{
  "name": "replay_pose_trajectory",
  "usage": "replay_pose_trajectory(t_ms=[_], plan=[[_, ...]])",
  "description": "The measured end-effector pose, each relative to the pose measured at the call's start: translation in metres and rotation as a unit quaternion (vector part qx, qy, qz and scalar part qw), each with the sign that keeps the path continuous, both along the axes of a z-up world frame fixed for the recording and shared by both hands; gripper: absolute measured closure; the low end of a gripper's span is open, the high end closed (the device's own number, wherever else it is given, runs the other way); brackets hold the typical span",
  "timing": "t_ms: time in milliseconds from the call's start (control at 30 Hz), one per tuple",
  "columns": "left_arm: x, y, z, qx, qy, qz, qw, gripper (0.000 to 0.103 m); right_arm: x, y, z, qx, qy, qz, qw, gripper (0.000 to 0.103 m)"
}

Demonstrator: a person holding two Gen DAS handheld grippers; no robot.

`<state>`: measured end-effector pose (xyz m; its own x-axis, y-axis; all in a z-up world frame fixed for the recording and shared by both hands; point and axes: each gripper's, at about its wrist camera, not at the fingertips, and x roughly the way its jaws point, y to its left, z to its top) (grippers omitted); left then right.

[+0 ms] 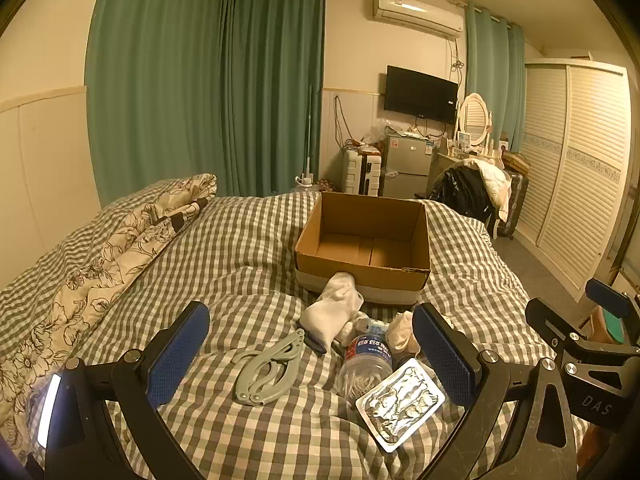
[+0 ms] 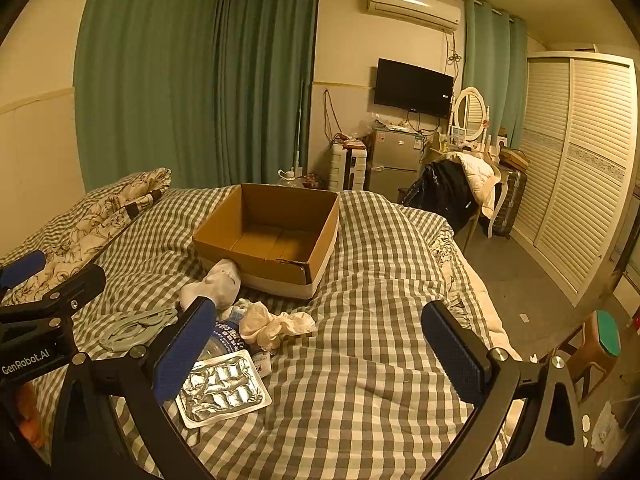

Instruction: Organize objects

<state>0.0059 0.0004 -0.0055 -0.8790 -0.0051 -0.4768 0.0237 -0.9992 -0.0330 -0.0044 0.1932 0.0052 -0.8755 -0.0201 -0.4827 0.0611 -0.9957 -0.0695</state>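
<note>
An open, empty cardboard box (image 1: 362,242) (image 2: 276,236) sits on the checked bed. In front of it lies a pile: a white sock (image 1: 334,310) (image 2: 218,282), a grey-green folding hanger (image 1: 270,366) (image 2: 136,326), a clear water bottle (image 1: 366,362) (image 2: 226,340), a foil blister pack (image 1: 400,402) (image 2: 222,390) and a crumpled cream cloth (image 1: 402,334) (image 2: 276,324). My left gripper (image 1: 312,356) is open and empty above the hanger and bottle. My right gripper (image 2: 318,358) is open and empty over bare bedding, right of the pile.
A floral quilt (image 1: 100,264) lies along the bed's left side. Green curtains (image 1: 200,80), a small fridge (image 1: 406,166), a chair with clothes (image 1: 472,188) and a slatted wardrobe (image 1: 572,168) stand beyond the bed. A stool (image 2: 600,340) stands on the floor at right.
</note>
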Motion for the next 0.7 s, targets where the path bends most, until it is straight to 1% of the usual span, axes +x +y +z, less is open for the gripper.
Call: replay_pose_trajectory(t_ms=[500, 700], plan=[[0.0002, -0.0028, -0.0014, -0.001, -0.001, 0.001, 1.0, 0.0, 0.001, -0.0014, -0.0015, 0.001, 0.001, 0.001, 1.0, 0.0], [0.0009, -0.0044, -0.002, 0.006, 0.0, 0.005, 1.0, 0.0, 0.0002, -0.0054, 0.0021, 0.003, 0.005, 0.009, 1.0, 0.0]])
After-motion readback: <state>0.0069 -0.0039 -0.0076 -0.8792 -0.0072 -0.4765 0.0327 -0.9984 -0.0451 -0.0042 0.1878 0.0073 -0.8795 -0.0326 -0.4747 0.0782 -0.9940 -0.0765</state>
